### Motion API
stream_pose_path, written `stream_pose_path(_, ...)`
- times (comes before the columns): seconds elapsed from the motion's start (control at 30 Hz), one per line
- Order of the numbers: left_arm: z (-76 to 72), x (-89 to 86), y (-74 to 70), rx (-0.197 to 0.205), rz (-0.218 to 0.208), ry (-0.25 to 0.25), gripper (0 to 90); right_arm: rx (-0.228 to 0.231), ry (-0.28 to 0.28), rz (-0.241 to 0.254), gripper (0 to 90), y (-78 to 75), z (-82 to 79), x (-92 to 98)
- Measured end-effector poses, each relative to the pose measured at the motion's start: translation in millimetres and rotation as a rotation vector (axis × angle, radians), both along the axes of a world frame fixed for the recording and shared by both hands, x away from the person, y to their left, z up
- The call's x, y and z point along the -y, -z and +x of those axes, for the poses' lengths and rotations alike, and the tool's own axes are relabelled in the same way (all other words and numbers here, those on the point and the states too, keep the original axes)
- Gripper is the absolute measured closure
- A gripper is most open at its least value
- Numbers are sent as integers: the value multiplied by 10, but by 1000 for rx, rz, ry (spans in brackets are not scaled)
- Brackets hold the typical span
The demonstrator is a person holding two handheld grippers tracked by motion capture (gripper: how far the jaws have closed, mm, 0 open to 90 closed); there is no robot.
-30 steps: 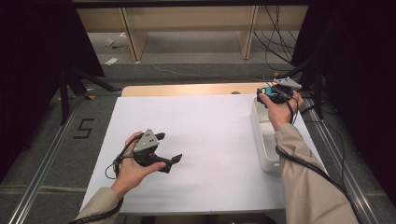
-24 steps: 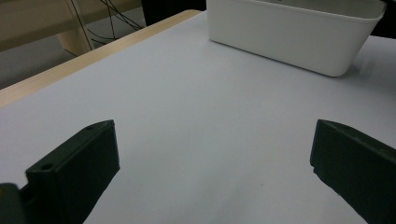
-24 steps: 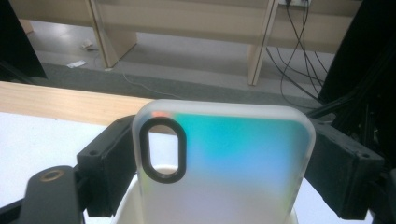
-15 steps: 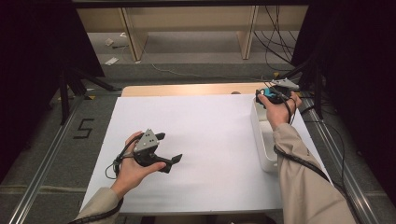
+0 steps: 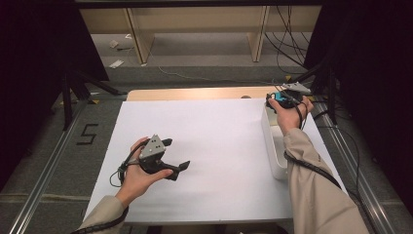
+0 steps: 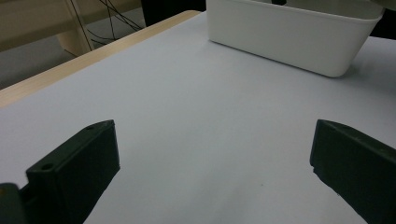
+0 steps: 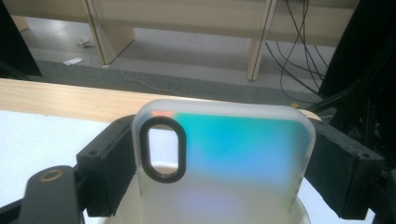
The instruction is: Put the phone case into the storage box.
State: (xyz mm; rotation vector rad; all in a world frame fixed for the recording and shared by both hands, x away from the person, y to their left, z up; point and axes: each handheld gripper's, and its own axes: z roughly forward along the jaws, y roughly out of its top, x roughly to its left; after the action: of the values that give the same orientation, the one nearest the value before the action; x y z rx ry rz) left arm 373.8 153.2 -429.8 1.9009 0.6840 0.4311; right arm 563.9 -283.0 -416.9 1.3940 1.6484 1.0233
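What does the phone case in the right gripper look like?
The phone case is frosted, see-through plastic with rounded corners, tinted turquoise and pale violet. A black-rimmed oval camera hole sits near one corner. It stands upright, clamped by its side edges between the right gripper's black fingers, above the far end of the white bin.

Phone case (image 7: 224, 158) above bin (image 5: 273, 146) — table's right

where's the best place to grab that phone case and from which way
Across its two long side edges, coming in from behind its back panel. The phone case is flat and thin with straight parallel sides, and the right gripper already clamps it that way, clear of the camera cutout.
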Motion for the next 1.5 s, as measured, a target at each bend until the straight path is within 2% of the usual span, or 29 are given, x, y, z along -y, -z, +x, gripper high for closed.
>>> stream_pose_path(0.27,0,1,0,0,0,2,5,9,0,3,171,21,20,4)
stream_pose_path(0.43,1,0,1,0,0,2,5,-8,-2,7,138,34,40,15)
stream_pose_path(0.83,3,3,4,-1,2,2,5,-2,6,18,47,27,30,83)
stream_pose_path(1.27,2,7,3,0,5,2,6,3,-11,30,49,-56,-53,76)
stream_pose_path(1.5,4,8,3,0,7,0,8,10,-21,35,90,-63,-118,85)
